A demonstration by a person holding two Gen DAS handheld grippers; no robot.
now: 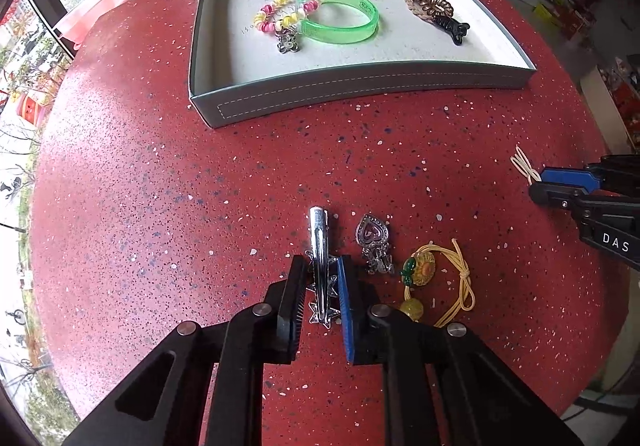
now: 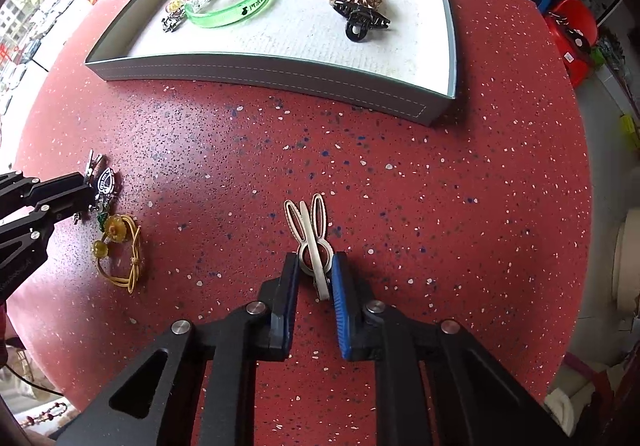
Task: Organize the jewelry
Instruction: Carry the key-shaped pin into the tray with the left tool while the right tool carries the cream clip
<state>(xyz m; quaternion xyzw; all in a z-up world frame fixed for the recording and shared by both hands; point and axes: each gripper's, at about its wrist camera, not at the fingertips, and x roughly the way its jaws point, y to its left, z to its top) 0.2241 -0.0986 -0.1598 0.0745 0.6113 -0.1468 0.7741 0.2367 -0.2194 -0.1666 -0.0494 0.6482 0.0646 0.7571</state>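
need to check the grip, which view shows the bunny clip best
The right wrist view: the bunny clip sits centred between the right tongs, ears and ring clear. The left wrist view shows only its ears poking past the tongs at the far right edge.

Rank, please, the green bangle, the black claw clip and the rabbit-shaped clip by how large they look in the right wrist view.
1. Green bangle, the largest in the picture, though it lies far off in the tray.
2 and 3. Rabbit-shaped clip and black claw clip look similar; the rabbit clip sits closer, between the right gripper fingers, so I won't rank them.
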